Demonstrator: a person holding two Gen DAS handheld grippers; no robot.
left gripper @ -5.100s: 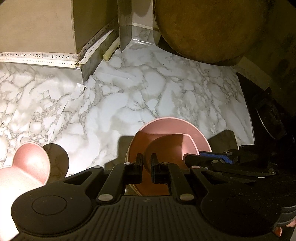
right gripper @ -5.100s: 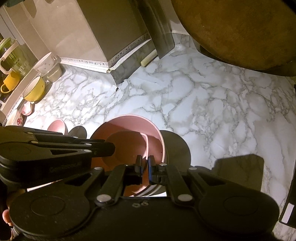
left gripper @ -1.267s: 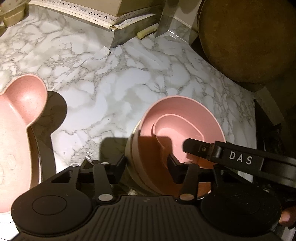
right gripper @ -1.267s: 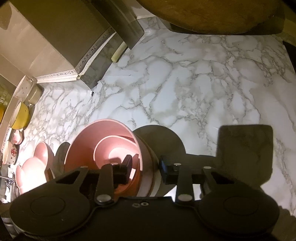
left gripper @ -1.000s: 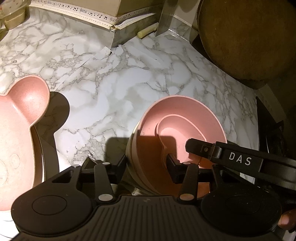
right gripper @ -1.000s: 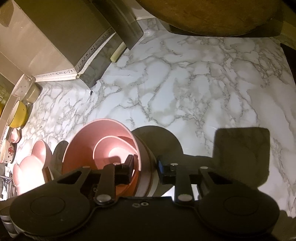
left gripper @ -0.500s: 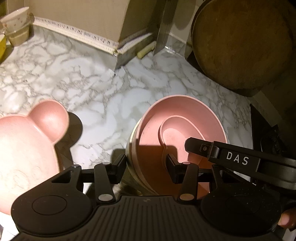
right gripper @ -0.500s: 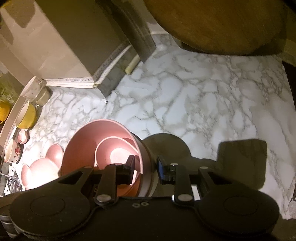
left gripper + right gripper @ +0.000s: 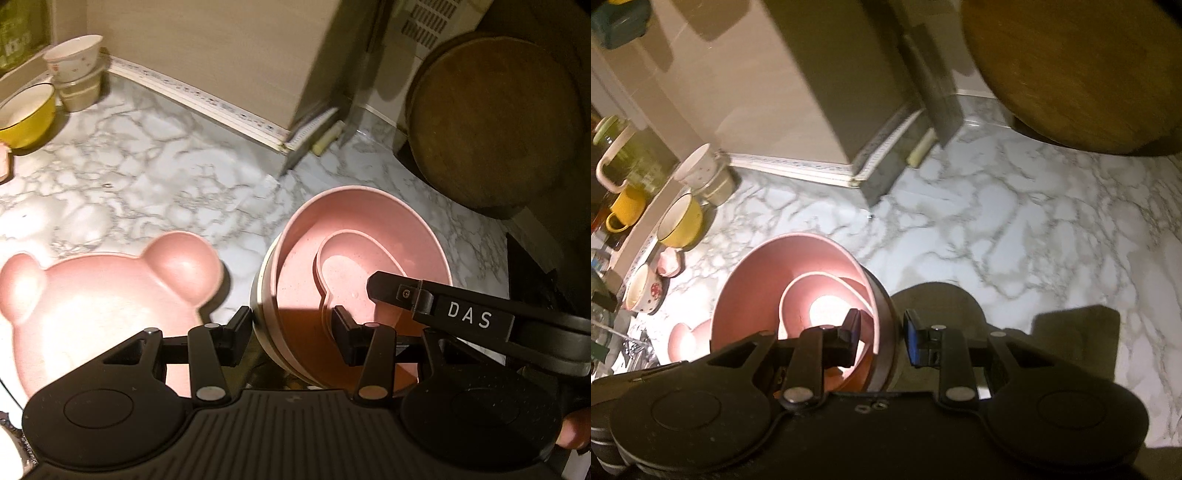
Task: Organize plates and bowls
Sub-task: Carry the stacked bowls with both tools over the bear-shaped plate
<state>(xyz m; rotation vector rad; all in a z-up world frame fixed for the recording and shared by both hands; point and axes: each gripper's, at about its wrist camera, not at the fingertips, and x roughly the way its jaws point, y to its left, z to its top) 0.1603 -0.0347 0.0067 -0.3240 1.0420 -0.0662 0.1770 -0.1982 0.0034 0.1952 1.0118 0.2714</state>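
Note:
A stack of nested bowls (image 9: 303,258) hangs above the marble counter: a cream outer bowl, a large pink bowl and a small pink bowl (image 9: 354,266) inside. My left gripper (image 9: 291,328) is shut on the stack's near-left wall, one finger outside and one inside. In the right wrist view my right gripper (image 9: 882,332) clamps the stack (image 9: 757,295) on its right wall. One of the right gripper's fingers (image 9: 391,291) reaches over the rim in the left view. A pink bear-shaped plate (image 9: 103,295) lies on the counter to the left, also visible as a pink edge (image 9: 683,339) beyond the stack.
A round wooden board (image 9: 495,118) leans at the back right. A yellow bowl (image 9: 26,114), a white bowl on beige tubs (image 9: 74,55) and a yellow mug (image 9: 624,210) line the back left. A wall corner (image 9: 288,147) juts out. Something dark (image 9: 535,266) borders the right.
Both grippers have risen with the bowl stack still clamped between them. The bear plate and the cups at the back left have come further into view.

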